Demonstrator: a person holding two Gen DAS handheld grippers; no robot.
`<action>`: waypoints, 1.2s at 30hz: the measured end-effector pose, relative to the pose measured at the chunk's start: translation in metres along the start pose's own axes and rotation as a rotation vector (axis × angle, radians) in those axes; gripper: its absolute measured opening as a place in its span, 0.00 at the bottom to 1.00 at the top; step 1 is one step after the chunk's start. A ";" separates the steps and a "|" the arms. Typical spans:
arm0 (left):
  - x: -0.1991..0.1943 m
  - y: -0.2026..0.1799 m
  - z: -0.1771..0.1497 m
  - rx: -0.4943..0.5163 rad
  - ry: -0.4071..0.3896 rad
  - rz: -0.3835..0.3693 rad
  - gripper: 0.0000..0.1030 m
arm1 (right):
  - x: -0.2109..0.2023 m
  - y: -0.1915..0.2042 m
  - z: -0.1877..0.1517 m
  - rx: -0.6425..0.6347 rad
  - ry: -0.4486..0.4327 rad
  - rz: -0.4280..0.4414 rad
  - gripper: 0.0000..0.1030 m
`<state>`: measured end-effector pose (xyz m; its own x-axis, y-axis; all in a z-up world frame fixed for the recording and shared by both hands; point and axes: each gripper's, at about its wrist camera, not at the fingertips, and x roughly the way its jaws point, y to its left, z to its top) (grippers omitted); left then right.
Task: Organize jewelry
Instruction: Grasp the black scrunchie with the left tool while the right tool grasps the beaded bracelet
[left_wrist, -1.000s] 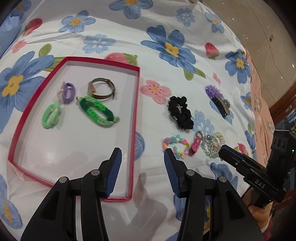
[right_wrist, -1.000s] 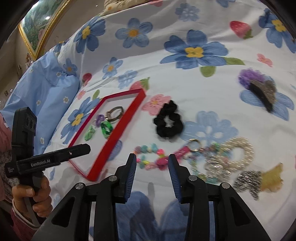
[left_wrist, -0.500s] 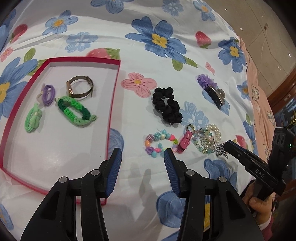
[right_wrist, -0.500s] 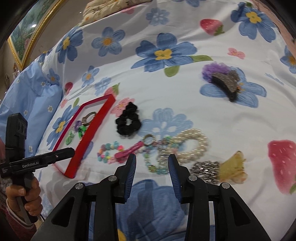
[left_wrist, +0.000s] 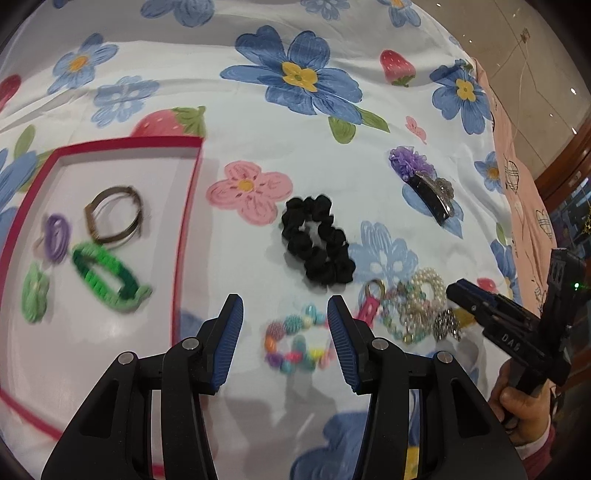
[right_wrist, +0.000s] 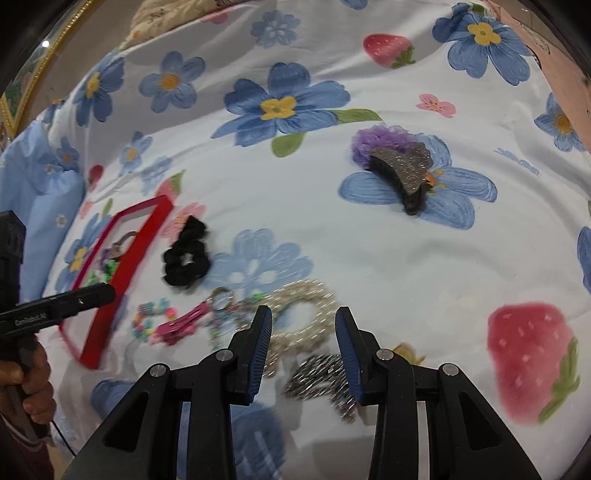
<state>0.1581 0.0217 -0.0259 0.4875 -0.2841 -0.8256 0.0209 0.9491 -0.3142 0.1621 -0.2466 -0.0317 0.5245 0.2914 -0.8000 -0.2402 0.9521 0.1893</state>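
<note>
A red-rimmed tray (left_wrist: 188, 206) on the left holds a green braided bracelet (left_wrist: 107, 277), a bronze bangle (left_wrist: 114, 216), a purple ring band (left_wrist: 57, 238) and a light green band (left_wrist: 35, 291). On the floral sheet lie a black scrunchie (left_wrist: 316, 245), a colourful bead bracelet (left_wrist: 295, 343), a pink keyring charm (right_wrist: 184, 323), a pearl bracelet (right_wrist: 306, 310) and a silver sparkly piece (right_wrist: 321, 373). My left gripper (left_wrist: 284, 332) hovers open over the bead bracelet. My right gripper (right_wrist: 304, 339) is open above the pearl bracelet and the silver piece.
A glittery black claw clip (right_wrist: 404, 177) lies against a purple ruffled scrunchie (right_wrist: 380, 142) at the far right. A blue pillow (right_wrist: 33, 206) sits at the left. A pink blanket (left_wrist: 524, 192) edges the bed at the right, with tiled floor beyond.
Both grippers have shifted right across the bed. The tray has slid to the left edge of both views, and the loose jewelry now sits under the fingers.
</note>
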 end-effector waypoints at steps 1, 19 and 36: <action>0.004 -0.001 0.003 0.002 0.002 0.001 0.45 | 0.004 -0.002 0.002 -0.004 0.008 -0.008 0.37; 0.073 0.002 0.041 -0.020 0.079 -0.008 0.45 | 0.023 0.024 -0.011 -0.077 0.059 0.078 0.18; 0.066 -0.017 0.039 0.069 0.053 -0.055 0.07 | 0.028 0.021 -0.008 -0.037 0.082 0.147 0.14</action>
<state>0.2242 -0.0077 -0.0573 0.4375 -0.3412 -0.8320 0.1073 0.9384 -0.3284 0.1648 -0.2189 -0.0542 0.4141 0.4169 -0.8092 -0.3397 0.8955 0.2875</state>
